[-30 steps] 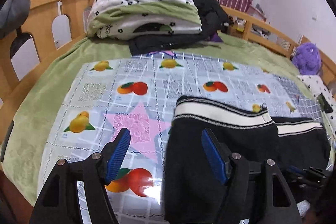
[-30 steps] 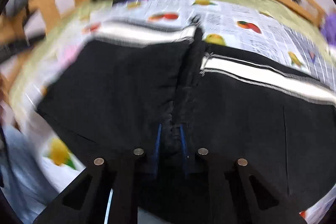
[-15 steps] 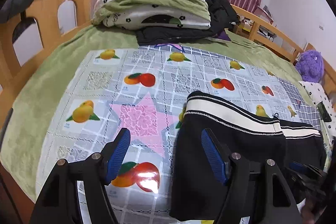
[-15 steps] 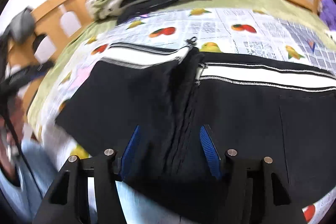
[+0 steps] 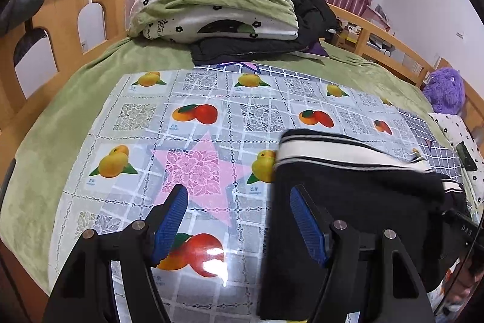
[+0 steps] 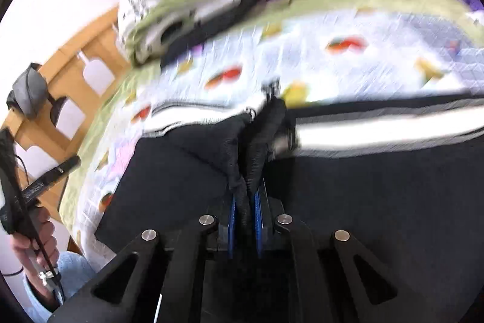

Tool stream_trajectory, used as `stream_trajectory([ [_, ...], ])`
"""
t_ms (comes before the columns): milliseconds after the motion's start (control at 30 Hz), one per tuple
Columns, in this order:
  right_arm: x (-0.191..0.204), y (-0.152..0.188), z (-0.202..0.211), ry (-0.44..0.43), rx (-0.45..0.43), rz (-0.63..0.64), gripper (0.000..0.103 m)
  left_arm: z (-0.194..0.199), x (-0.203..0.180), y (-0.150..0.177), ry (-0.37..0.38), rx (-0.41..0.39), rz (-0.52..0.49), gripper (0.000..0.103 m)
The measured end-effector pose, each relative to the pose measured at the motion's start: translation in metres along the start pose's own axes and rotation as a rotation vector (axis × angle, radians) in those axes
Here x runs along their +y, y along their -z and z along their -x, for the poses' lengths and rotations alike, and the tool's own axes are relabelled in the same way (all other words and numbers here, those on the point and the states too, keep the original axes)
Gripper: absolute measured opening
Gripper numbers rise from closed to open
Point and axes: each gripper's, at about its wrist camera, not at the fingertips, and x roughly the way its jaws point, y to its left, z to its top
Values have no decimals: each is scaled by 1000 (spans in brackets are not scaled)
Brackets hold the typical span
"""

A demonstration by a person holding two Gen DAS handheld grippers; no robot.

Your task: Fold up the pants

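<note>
A fruit-print cloth (image 5: 211,117) covers the bed. On it lie the black pants (image 6: 378,202), and my right gripper (image 6: 244,211) has just closed, pinching their bunched middle fold. My left gripper (image 5: 239,220) stands open beside their edge, holding nothing.

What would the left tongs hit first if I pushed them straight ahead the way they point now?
Probably the glossy fruit-print plastic table cover, near its pink star. The open left tongs point down at it, nothing between. The black pants with the white striped waistband lie just right of that line; depth is unclear.
</note>
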Motion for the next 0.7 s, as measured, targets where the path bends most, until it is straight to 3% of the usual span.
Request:
stream_trajectory([
  [33, -8, 1, 1, 37, 7, -10, 10, -1, -2, 1, 3, 3, -4, 68],
  [167, -42, 20, -33, 6, 161, -137, 17, -4, -13, 5, 3, 22, -64, 68],
  [233, -42, 30, -48, 12, 204, -118, 34, -5, -20, 8, 8, 31, -100, 68],
  [367, -45, 42, -33, -48, 213, -146, 38, -2, -27, 15, 8, 48, -165, 68],
  [433, -48, 50, -27, -44, 204, -155, 52, -2, -26, 18, 32, 72, -167, 68],
  [500, -50, 59, -31, -34, 196, -156, 55, -5, -23, 25, 78, 114, -168, 68],
  [567, -41, 61, -30, -13, 173, -114, 52, -7, -21, 33, 100, 148, -184, 68],
  [600, -38, 61, -29, -28, 180, -93, 30, -8, -21, 40, 110, 166, -202, 68],
  [700, -35, 56, -15, -57, 141, -108, 15, -8, -19, 57, 147, 212, -247, 68],
])
